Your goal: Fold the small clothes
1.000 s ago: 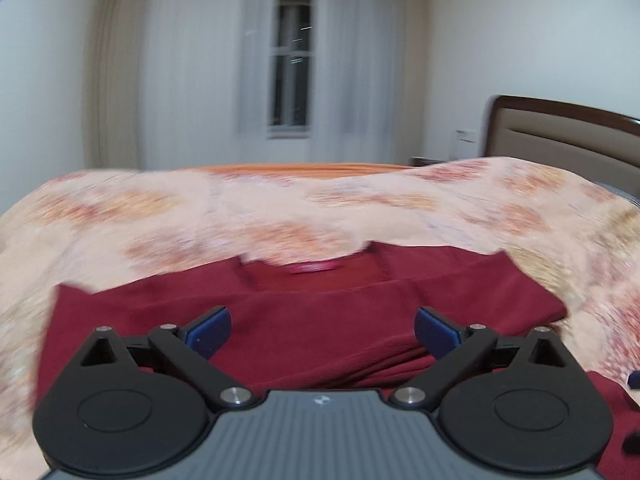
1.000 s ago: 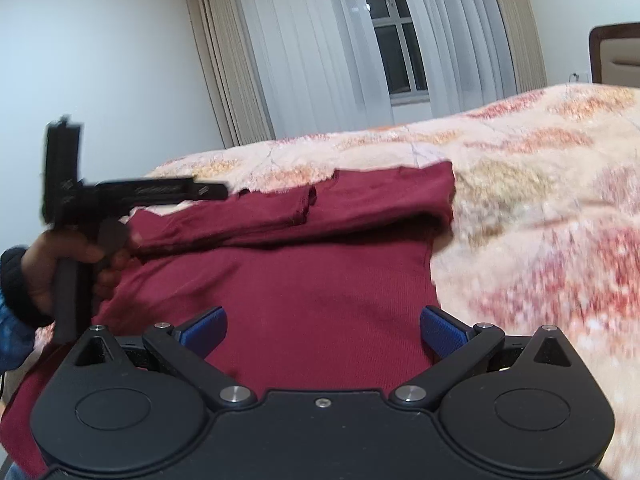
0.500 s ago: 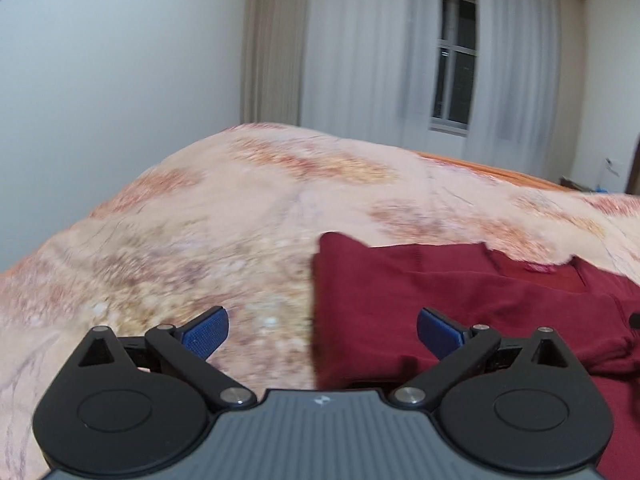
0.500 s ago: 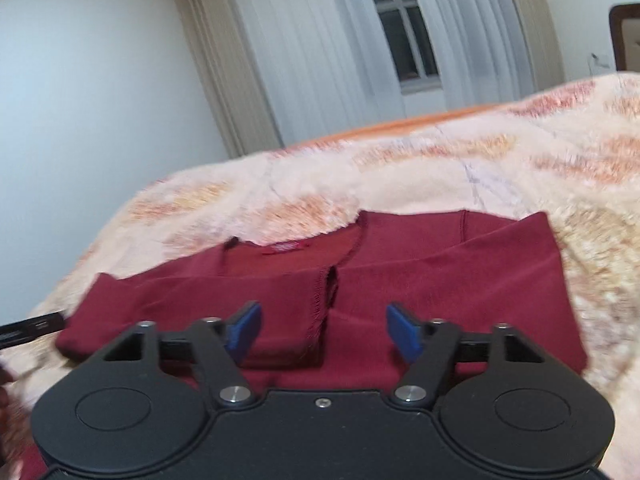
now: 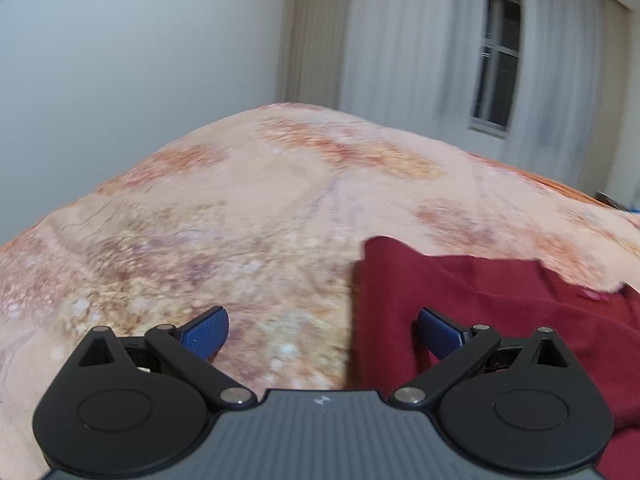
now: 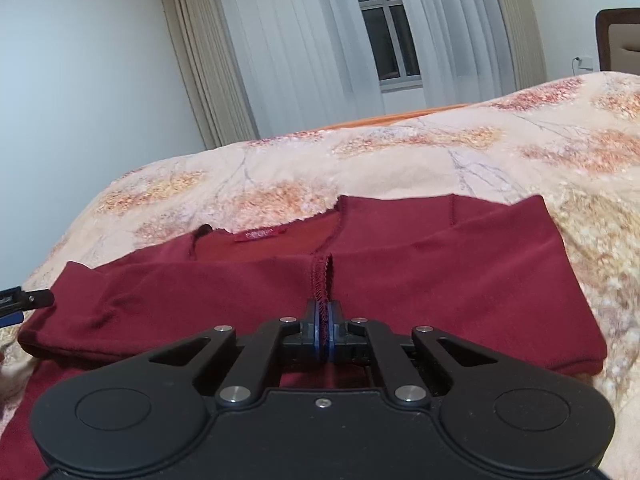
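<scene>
One dark red garment (image 6: 400,280) lay spread on the floral bedspread (image 6: 400,160), sleeves folded inward.
The right gripper (image 6: 325,320) had its jaws pressed together, seemingly pinching the red fabric just below the frayed sleeve cuffs; the left gripper (image 5: 320,330) hovered with jaws wide apart, empty, straddling the garment's left edge (image 5: 356,320); two grippers, one garment.

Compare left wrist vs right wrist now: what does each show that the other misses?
Left wrist only: the left tongs close up, open, over the shirt's side edge.

Right wrist only: the right tongs shut on the shirt's sleeve cuffs, the neck label, a headboard, and a tip of the left tongs at the frame's left edge.

Both: the dark red shirt, the floral blanket, curtains and window.
</scene>
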Tool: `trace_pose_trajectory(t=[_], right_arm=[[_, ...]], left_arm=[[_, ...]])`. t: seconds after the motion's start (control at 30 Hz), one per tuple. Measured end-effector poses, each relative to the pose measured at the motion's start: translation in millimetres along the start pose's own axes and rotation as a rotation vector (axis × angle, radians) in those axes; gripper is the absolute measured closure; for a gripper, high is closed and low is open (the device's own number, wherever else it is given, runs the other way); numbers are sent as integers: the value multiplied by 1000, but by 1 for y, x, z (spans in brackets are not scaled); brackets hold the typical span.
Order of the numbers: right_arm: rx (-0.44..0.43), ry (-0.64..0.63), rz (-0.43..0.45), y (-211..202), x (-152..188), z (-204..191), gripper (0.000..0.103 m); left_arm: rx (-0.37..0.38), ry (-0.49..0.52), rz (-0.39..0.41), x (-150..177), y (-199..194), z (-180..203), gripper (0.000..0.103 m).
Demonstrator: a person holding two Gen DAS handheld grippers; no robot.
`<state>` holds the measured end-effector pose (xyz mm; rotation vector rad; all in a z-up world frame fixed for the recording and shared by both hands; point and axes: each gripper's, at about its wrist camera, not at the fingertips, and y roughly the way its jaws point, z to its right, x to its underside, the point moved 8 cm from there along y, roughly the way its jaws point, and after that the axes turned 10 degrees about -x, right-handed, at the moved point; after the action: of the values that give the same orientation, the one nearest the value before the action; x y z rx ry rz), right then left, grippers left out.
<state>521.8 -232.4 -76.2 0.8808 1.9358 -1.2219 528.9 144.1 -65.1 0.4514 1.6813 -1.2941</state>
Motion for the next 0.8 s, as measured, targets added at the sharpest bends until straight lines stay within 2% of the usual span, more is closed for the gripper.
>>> trace_pose_trajectory(t=[0.13, 0.27, 0.37, 0.43, 0.47, 0.53, 0.6, 0.7, 0.8], right_arm=[[14, -14, 3, 3, 8, 2, 98], [17, -16, 3, 5, 11, 3, 99], [11, -10, 9, 5, 11, 3, 98], [6, -9, 19, 2, 10, 3, 94], [6, -9, 25, 0, 10, 3, 91], [5, -12, 42, -4, 9, 2, 77], [13, -32, 56, -9, 9, -1, 58], [54, -97, 45, -12, 11, -7, 52], [95, -148, 13, -8, 14, -9, 49]], left_arm=[[-16, -60, -40, 5, 17, -13, 0], [-43, -5, -36, 12, 20, -8, 1], [-2, -7, -15, 10, 6, -7, 0], [37, -17, -1, 12, -8, -10, 0], [54, -19, 3, 15, -14, -11, 0], [74, -6, -7, 22, -21, -13, 0], [74, 6, -13, 28, -23, -16, 0], [62, 11, -28, 33, -18, -17, 0], [22, 62, -27, 37, -14, -11, 0]])
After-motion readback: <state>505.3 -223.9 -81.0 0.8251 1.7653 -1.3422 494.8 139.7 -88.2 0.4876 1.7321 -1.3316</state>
